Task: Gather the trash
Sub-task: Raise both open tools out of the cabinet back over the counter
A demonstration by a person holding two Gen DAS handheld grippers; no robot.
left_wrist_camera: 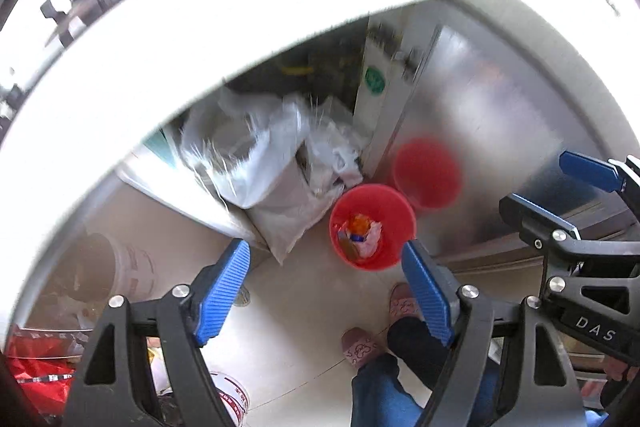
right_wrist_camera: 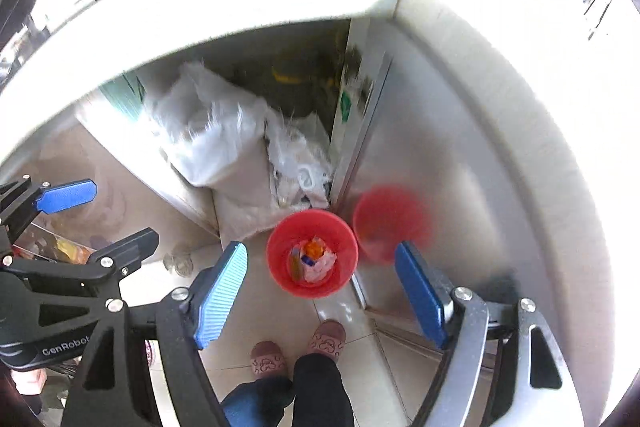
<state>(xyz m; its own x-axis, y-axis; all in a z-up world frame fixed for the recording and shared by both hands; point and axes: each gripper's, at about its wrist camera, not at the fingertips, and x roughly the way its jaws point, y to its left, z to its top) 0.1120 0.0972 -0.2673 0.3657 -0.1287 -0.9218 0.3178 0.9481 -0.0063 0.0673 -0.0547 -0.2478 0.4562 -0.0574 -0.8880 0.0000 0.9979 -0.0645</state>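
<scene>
Both grippers, left gripper (left_wrist_camera: 326,293) and right gripper (right_wrist_camera: 320,297), gape empty above the round red plastic bin (right_wrist_camera: 312,253) of wrappers on the tiled floor (right_wrist_camera: 280,311), probably nearer the right.

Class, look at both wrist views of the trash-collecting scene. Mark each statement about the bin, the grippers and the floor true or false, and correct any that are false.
1. The red bin has trash in it. True.
2. The left gripper holds a wrapper. False: its jaws are open with nothing between them.
3. The bin stands on the floor beside a shiny metal panel that shows its red reflection. True.
4. The right gripper is shut. False: its jaws stand open and empty.
5. The person is barefoot. False: pink slippers are on the feet.
6. White plastic bags sit behind the bin. True.
</scene>
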